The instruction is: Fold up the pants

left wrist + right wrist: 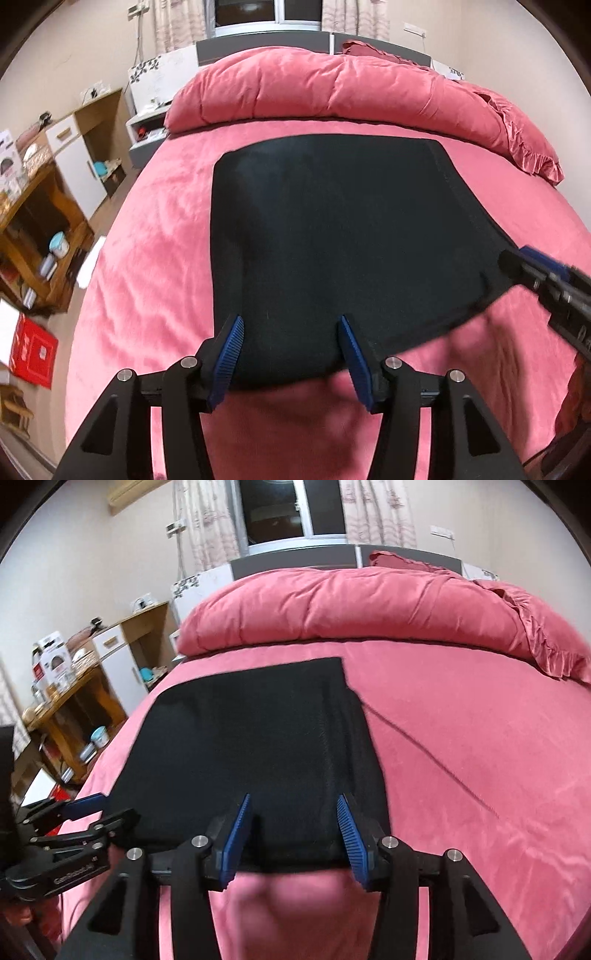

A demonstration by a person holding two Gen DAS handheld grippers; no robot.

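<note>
1. Pants (332, 236), black and folded into a flat rectangle, lie on the pink bed (155, 236).
2. Left gripper (291, 321) hangs open over their near edge.
3. Right gripper (294, 801) likewise stands open, holding nothing.
4. Pink duvet (332, 88) is heaped at the far end.

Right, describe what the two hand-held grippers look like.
Both match: the left hand-held gripper and right hand-held gripper have matte black angular linkages with silver pivot pins and ribbed blue finger pads. The left one's body bears white lettering, blurred.
</note>
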